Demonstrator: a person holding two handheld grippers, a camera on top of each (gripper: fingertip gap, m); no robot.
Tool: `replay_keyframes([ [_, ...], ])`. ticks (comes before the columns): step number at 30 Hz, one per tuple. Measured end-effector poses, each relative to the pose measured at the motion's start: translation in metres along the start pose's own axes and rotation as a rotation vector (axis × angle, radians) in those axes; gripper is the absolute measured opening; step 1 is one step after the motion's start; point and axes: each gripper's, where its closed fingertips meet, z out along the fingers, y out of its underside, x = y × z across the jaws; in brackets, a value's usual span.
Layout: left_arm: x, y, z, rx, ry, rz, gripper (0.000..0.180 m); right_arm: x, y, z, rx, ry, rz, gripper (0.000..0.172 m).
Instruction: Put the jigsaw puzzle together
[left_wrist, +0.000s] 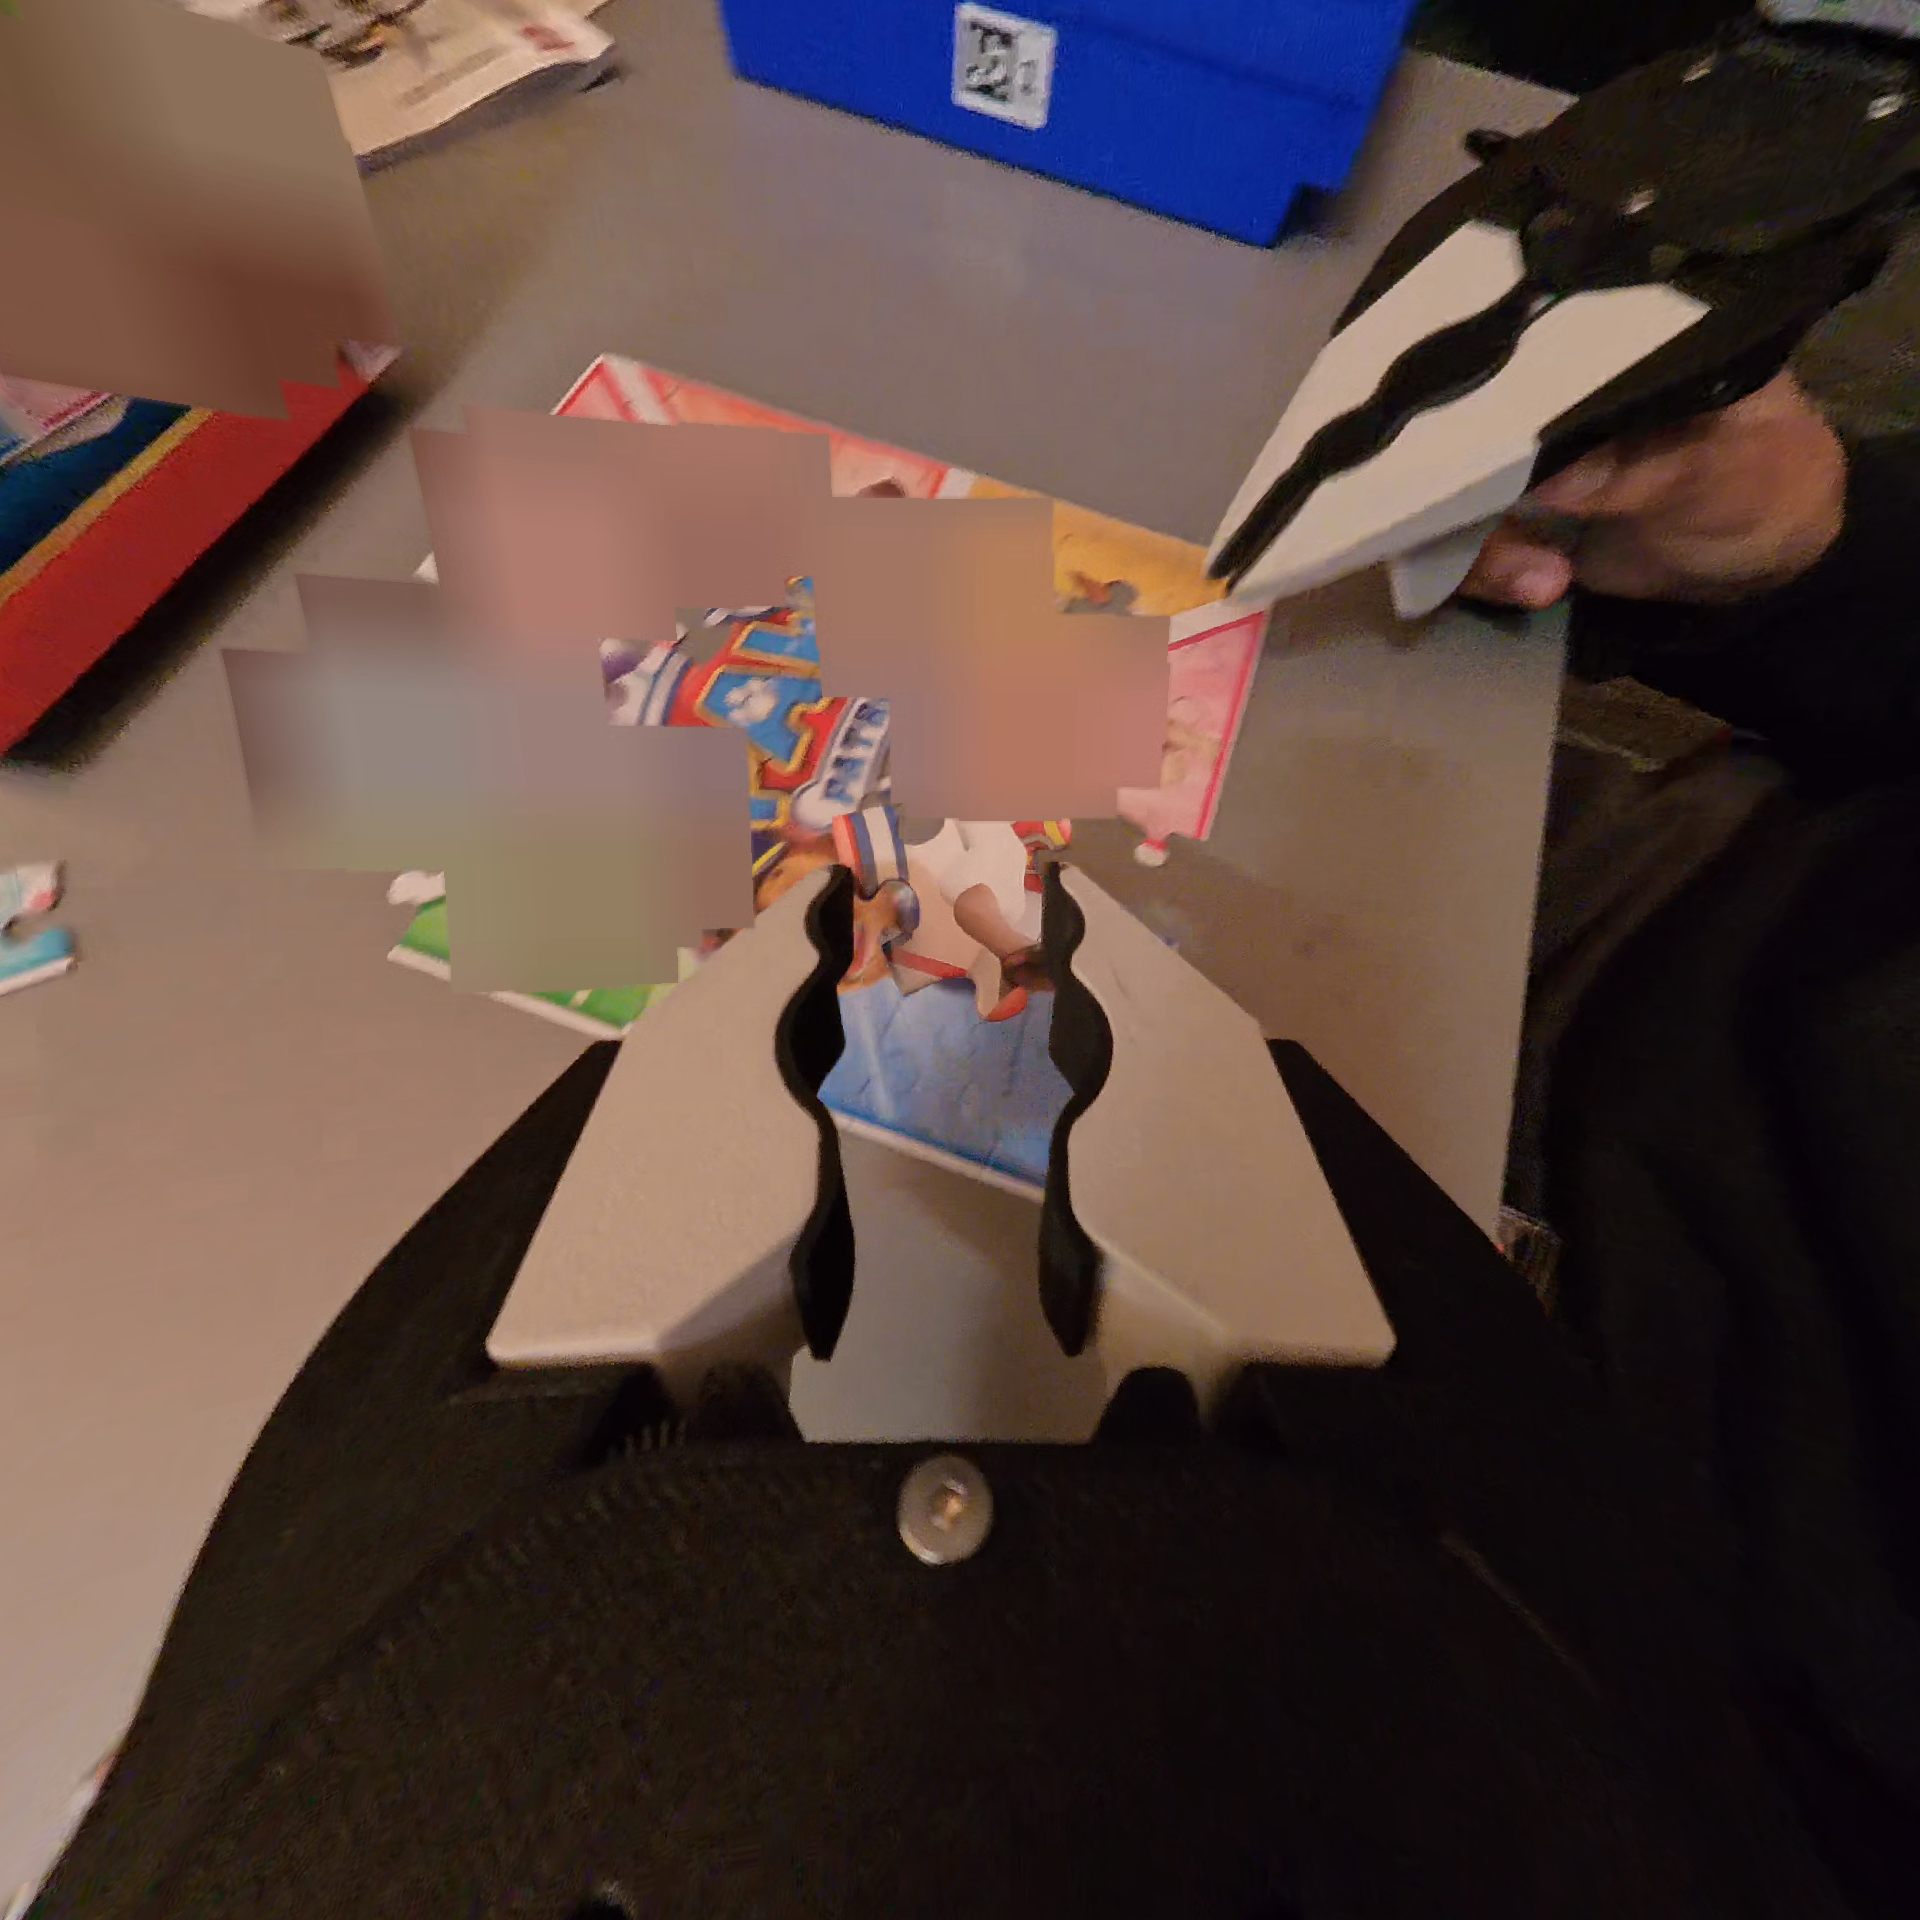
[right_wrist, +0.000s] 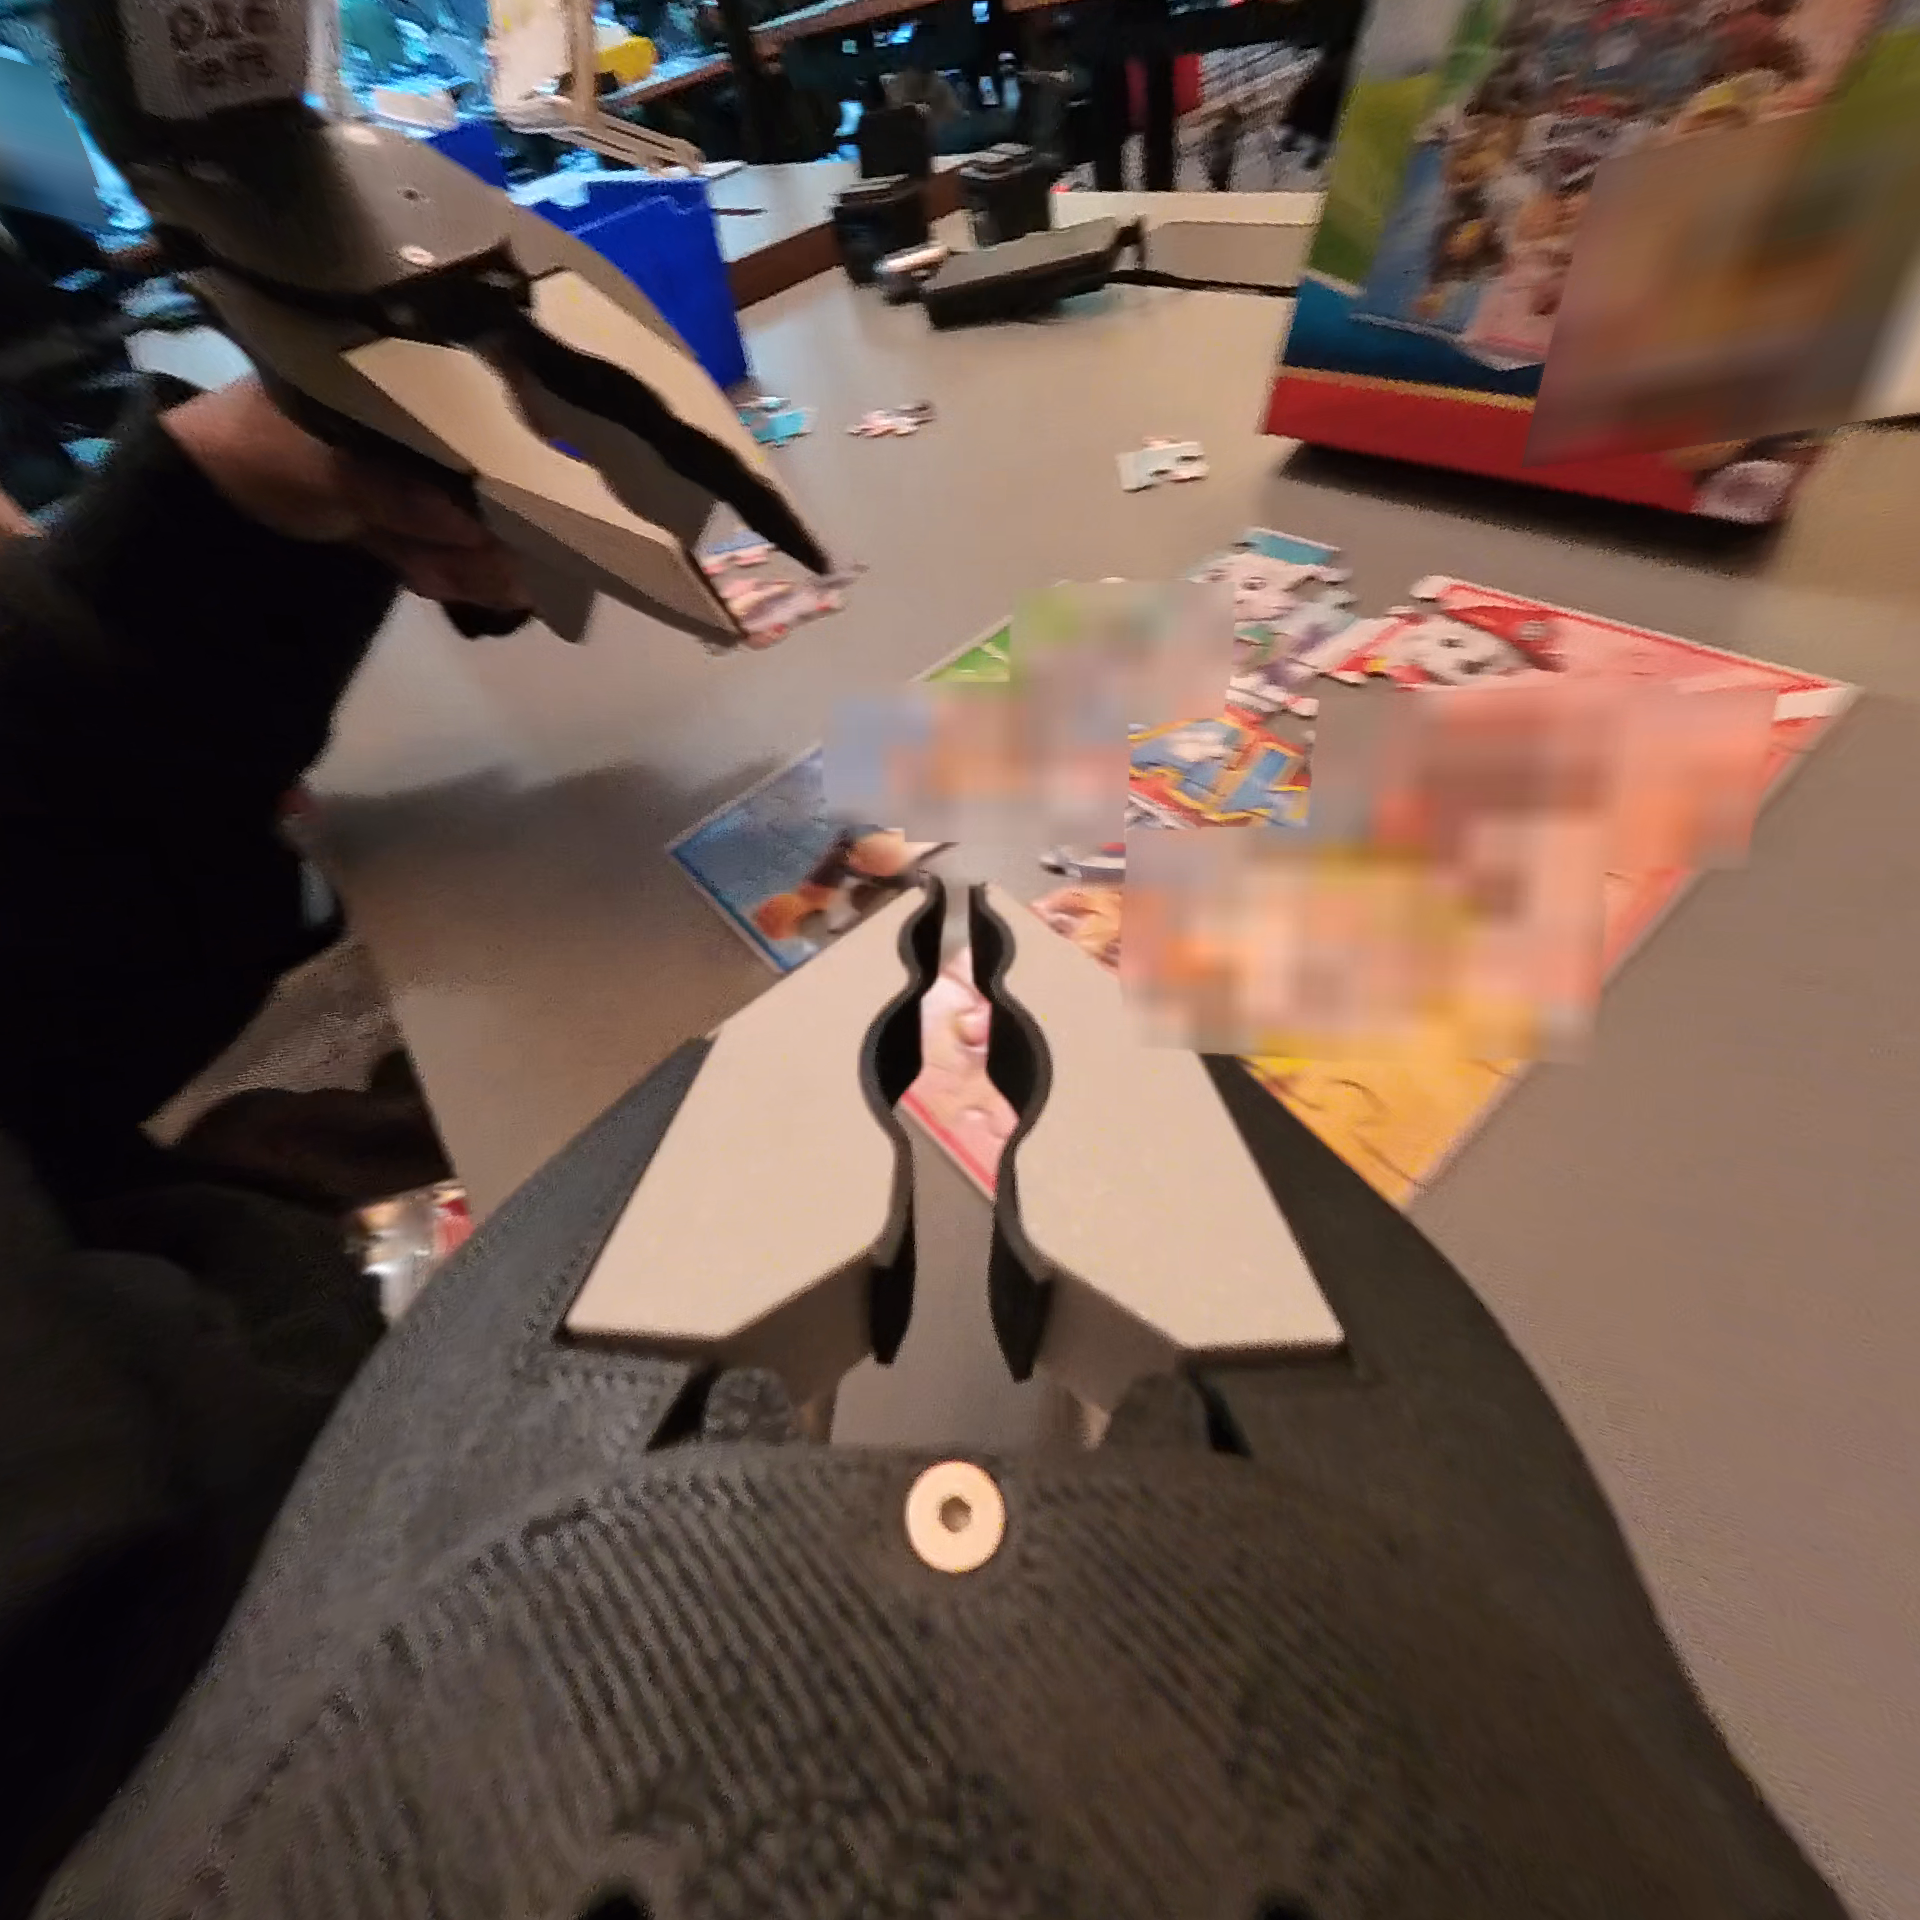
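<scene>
1. At the bottom of the left wrist view, the left gripper (left_wrist: 940, 883) is clenched on a puzzle piece (left_wrist: 956, 914). The piece spans the space between its black pads and is lifted above the table. The right wrist view shows that piece at the same fingertips in the upper left, blurred.
2. At the bottom centre of the right wrist view, the right gripper (right_wrist: 956, 894) is all but closed, with only a thin slit between its tips and nothing in it. It hovers over the near edge of the jigsaw (right_wrist: 1382, 1122).
3. The hand (left_wrist: 1683, 499) behind that gripper is half hidden by its body, and the sleeve runs off the right edge.
4. The jigsaw lies flat in mid-frame and is partly assembled, with a gap just beyond the right gripper's tips. Much of its picture is masked by blur patches, so the joins there cannot be made out.
5. The table (left_wrist: 935, 312) is plain grey and matte. Its right edge drops to a dark floor.
6. Loose pieces (right_wrist: 1162, 462) lie scattered beyond the jigsaw, soft with motion blur.
7. A red and blue box (right_wrist: 1455, 343) stands in the upper right, cut by the frame.
8. A blue bin (left_wrist: 1143, 104) is cropped at the top edge, and a printed leaflet (left_wrist: 468, 62) lies in the upper left.
9. The far room shows more tables and dark clutter, too blurred to identify.
</scene>
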Motion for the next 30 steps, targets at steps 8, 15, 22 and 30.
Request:
replay_keyframes([
  [8,0.051,-0.023,0.036,0.025,0.077,0.139,0.015,-0.032,-0.006,0.014,0.044,-0.224,0.283,0.027],
  [15,0.012,0.009,0.038,-0.113,-0.053,0.085,0.027,-0.011,-0.009,0.003,0.08,-0.206,0.34,0.025],
  [22,-0.001,0.04,0.038,-0.221,-0.04,0.007,0.049,-0.012,-0.006,0.005,0.052,-0.194,0.304,0.025],
  [30,0.008,0.042,0.06,-0.283,-0.092,0.078,0.062,-0.013,-0.006,0.005,0.048,-0.195,0.29,0.025],
])
